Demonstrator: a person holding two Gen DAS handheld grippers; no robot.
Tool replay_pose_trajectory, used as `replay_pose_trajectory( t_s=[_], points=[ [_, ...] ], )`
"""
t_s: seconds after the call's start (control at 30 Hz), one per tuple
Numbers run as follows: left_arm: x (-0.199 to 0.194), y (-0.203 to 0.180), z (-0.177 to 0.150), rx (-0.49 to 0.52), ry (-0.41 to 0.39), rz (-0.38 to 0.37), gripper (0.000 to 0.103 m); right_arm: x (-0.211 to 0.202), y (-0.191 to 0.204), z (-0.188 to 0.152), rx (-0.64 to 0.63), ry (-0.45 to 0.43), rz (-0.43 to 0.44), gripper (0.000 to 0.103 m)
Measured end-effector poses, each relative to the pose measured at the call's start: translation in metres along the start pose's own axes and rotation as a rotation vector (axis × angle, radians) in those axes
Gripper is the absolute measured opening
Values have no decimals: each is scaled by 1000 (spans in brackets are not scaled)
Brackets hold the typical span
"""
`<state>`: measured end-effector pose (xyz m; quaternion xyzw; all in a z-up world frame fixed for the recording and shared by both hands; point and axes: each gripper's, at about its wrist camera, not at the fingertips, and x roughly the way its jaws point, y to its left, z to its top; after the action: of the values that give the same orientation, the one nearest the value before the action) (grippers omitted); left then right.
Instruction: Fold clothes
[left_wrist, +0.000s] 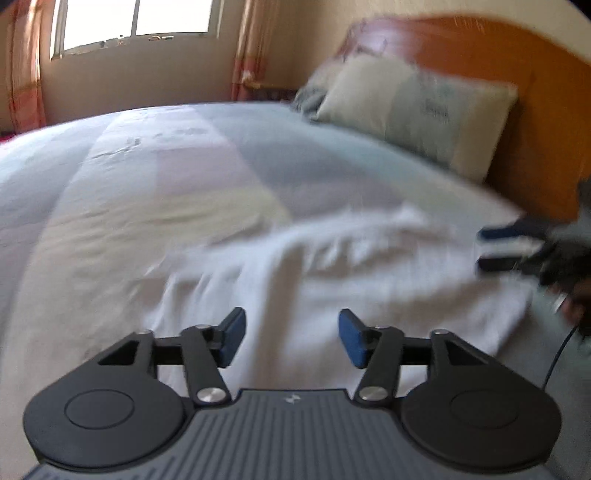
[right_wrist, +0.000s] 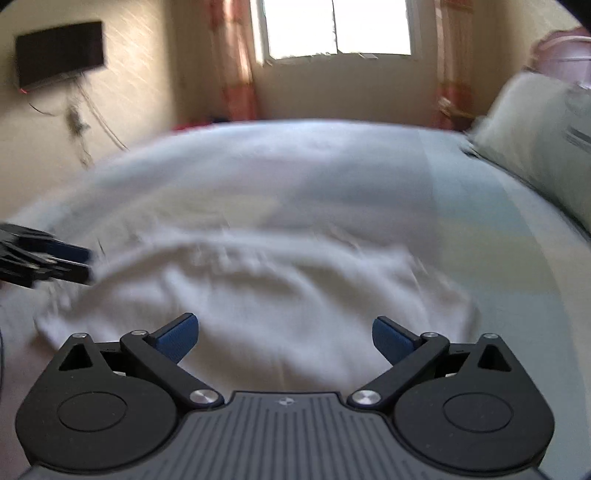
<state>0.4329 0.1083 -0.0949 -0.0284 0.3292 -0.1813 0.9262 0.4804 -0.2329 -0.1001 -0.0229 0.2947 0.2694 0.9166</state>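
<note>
The bed (left_wrist: 110, 192) filled both blurred views, and a white garment (left_wrist: 332, 266) lay rumpled on its near side. Your left gripper (left_wrist: 291, 339) and right gripper (right_wrist: 282, 338) hung above it, both spread wide, grasping nothing

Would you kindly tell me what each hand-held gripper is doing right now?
Left hand-held gripper: open, holding nothing, above the white garment.
Right hand-held gripper: open, holding nothing.

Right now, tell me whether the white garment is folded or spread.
Spread, rumpled: the white garment lies loosely across the bed, no neat folds.
</note>
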Motion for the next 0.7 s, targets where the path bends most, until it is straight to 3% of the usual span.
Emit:
replay_pose_trajectory(
  t_s=[0.07, 0.13, 0.2, 0.3, 0.4, 0.53, 0.6, 0.7],
  points=[
    [29, 10, 10, -61, 33, -38, 64, 25, -8, 9, 13, 14, 2, 103],
    [49, 16, 9, -33, 57, -15, 64, 49, -21, 8, 32, 67, -9, 102],
    [58, 35, 3, -52, 58, 16, 64, 64, -38, -1, 51, 109, -17, 96],
    [50, 69, 4, -196, 20, 41, 64, 53, -57, -8, 125, 55, 60, 93],
    [41, 75, 7, -236, 23, 45, 63, 47, -53, -2, 127, 61, 11, 95],
    [26, 40, 9, -110, -13, 23, 65, 33, -32, -1, 72, 49, 20, 96],
    [20, 21, 6, -71, 19, -27, 67, 24, -21, -2, 33, 48, 26, 96],
    [3, -14, -6, 104, 40, 3, 71, 2, 0, -8, -90, 66, -5, 99]
  ],
)
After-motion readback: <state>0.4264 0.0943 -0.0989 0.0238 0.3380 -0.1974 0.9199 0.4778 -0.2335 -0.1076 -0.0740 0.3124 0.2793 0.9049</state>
